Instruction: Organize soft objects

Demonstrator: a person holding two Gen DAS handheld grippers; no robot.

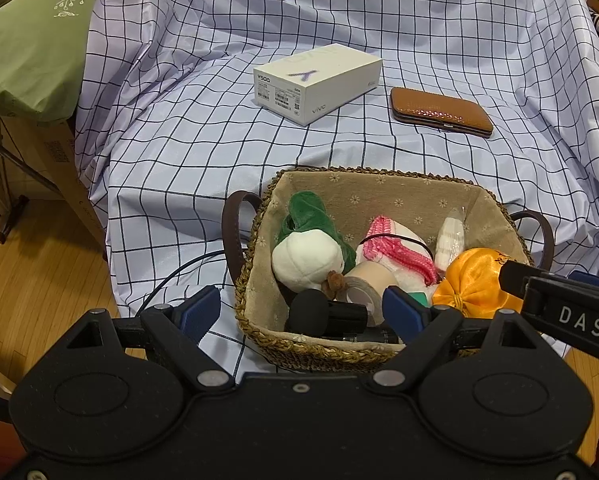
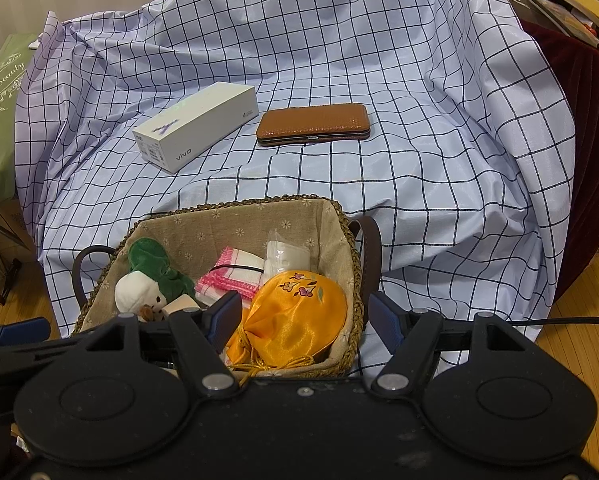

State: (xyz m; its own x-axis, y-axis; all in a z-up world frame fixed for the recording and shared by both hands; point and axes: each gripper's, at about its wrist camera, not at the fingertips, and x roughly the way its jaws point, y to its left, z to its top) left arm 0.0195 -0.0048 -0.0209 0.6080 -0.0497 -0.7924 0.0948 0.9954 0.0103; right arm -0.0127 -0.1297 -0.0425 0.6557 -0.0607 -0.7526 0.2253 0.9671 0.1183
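One checked sheet (image 2: 419,140) draping furniture, wooden floor (image 1: 31,280), green pillow (image 1: 27,52) beside.

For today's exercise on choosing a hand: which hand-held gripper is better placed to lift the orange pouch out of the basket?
Right. The right hand-held gripper probably suits best: its open jaws already bracket the orange pouch in the basket. The left hand-held gripper hangs open over the basket's other end.
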